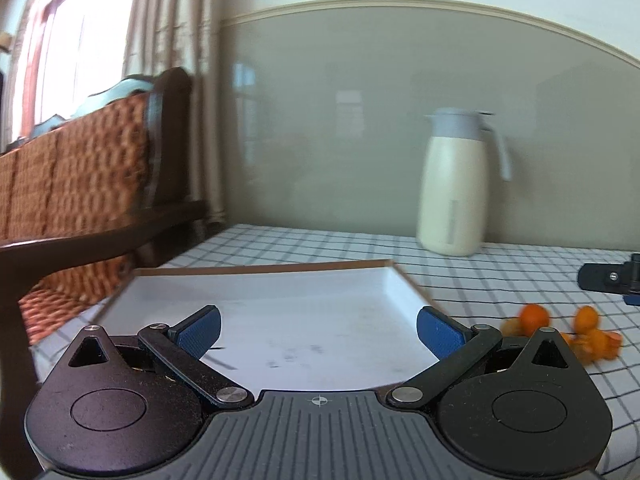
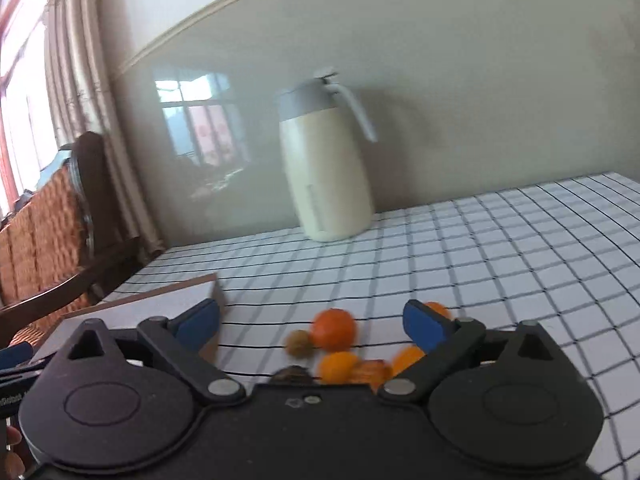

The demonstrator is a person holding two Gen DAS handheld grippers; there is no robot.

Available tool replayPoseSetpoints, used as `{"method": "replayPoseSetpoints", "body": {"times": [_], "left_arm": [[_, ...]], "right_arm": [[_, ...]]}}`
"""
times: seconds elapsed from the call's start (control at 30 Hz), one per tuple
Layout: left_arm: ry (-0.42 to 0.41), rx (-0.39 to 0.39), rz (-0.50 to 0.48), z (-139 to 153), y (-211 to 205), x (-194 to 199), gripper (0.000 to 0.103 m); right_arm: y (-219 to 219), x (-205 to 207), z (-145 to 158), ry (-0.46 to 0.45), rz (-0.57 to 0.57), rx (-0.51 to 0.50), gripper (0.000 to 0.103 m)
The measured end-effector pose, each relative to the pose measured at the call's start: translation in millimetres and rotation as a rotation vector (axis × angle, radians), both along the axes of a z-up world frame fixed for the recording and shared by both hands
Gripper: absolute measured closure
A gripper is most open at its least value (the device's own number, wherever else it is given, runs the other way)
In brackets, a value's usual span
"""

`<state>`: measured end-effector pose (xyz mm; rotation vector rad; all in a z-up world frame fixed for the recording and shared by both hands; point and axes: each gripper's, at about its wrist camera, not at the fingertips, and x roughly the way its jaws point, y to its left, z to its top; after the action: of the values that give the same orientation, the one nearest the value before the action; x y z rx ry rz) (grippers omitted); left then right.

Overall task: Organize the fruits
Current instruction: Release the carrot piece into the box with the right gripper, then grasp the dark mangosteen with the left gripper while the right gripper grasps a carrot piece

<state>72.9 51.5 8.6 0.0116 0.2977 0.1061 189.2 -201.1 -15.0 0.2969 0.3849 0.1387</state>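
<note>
Checked white tablecloth [image 2: 500, 248] covers the table, a cream vacuum jug [image 2: 328, 176] standing by the grey wall. Over the shallow white wood-edged tray [image 1: 396, 280] the left gripper [image 1: 319, 330] gapes wide, holding nothing. Right gripper [image 2: 311, 324] likewise spreads wide and empty above blurred small orange fruits [image 2: 334, 328] on the cloth beside the tray.

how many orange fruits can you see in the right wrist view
4, though blur and the gripper may hide more: a round one mid-cluster, one just below it, one right of that, one behind the right pad.
</note>
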Motion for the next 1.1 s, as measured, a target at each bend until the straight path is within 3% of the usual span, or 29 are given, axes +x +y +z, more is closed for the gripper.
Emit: {"method": "replayPoseSetpoints", "body": {"times": [0.27, 0.43, 0.63, 0.9, 0.93, 1.0, 1.1], "left_arm": [[0.010, 0.020, -0.131, -5.6, -47.8, 2.6, 0.000], [0.023, 0.043, -0.201, -9.0, -77.2, 2.2, 0.000], [0.045, 0.055, -0.255, -12.9, -105.1, 5.5, 0.000], [0.091, 0.053, -0.286, -24.1, -127.2, 14.1, 0.000], [0.094, 0.053, -0.289, -25.4, -128.8, 15.2, 0.002], [0.110, 0.056, -0.294, -27.8, -132.5, 18.7, 0.015], [0.137, 0.046, -0.291, -33.2, -135.1, 24.1, 0.015]], "right_arm": [[-35.9, -8.0, -9.5, 0.047, -0.092, 0.019, 0.030], [-45.7, -11.0, -13.2, 0.076, -0.096, -0.018, 0.046], [-58.4, -12.2, -17.2, 0.107, -0.102, -0.024, 0.055], [-68.7, -12.0, -26.4, 0.146, -0.104, -0.024, 0.059], [-69.5, -12.0, -26.9, 0.147, -0.105, -0.023, 0.059], [-71.7, -11.1, -28.0, 0.150, -0.107, -0.019, 0.059], [-71.1, -10.2, -29.5, 0.157, -0.103, -0.013, 0.059]]}}
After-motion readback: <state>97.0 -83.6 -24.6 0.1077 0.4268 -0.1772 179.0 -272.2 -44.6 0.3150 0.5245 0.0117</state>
